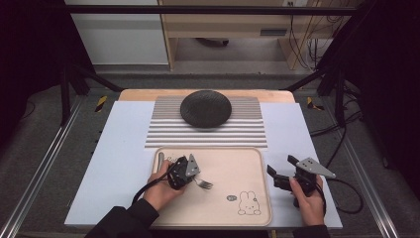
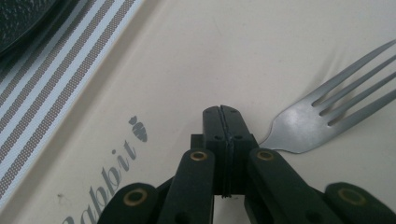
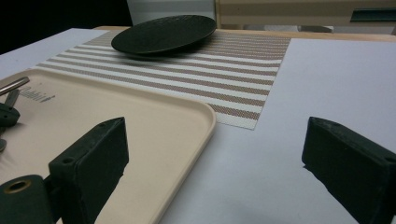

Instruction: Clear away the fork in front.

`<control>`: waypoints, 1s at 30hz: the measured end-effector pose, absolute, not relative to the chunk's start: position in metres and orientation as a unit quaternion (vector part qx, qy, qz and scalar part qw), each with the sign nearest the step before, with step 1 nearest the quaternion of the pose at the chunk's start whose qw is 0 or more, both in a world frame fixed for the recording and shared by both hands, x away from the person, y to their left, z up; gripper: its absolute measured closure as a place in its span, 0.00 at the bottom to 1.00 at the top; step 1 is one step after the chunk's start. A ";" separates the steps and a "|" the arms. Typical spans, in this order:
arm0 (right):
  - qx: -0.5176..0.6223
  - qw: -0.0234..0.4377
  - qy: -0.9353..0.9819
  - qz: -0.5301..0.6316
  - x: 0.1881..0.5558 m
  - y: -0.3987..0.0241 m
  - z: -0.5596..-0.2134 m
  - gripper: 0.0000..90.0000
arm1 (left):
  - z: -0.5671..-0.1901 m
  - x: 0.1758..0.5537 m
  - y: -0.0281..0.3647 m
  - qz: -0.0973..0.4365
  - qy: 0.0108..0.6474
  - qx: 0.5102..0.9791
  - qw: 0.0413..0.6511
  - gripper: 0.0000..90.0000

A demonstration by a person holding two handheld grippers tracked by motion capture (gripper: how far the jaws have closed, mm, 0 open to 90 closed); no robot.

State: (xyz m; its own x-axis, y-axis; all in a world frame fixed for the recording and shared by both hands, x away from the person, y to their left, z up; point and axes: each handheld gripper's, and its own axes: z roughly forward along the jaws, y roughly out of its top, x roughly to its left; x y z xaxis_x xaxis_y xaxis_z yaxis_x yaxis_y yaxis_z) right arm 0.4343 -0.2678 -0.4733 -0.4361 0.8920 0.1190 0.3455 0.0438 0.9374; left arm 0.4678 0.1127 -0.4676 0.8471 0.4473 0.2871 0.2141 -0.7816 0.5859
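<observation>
My table (image 1: 124,148): white sheet | far centre: striped mat (image 1: 163,130) | near centre: beige tray (image 1: 233,171) before me.

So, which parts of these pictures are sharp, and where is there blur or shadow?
Left gripper view: the fork head is fairly sharp with soft glare, the dark plate in the corner blurred. Right gripper view: the near tongs are soft, the striped mat clearer. High view: the table is evenly lit, the surroundings dark.
</observation>
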 end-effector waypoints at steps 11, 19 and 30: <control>0.460 0.263 0.672 0.517 0.434 -0.268 -0.473 0.08 | -0.468 0.463 0.117 0.211 0.181 0.920 0.276 1.00; 0.458 0.263 0.673 0.518 0.434 -0.267 -0.473 0.08 | -0.467 0.459 0.122 0.206 0.180 0.922 0.273 1.00; 0.458 0.261 0.674 0.517 0.434 -0.267 -0.474 0.08 | -0.466 0.447 0.137 0.194 0.180 0.924 0.277 1.00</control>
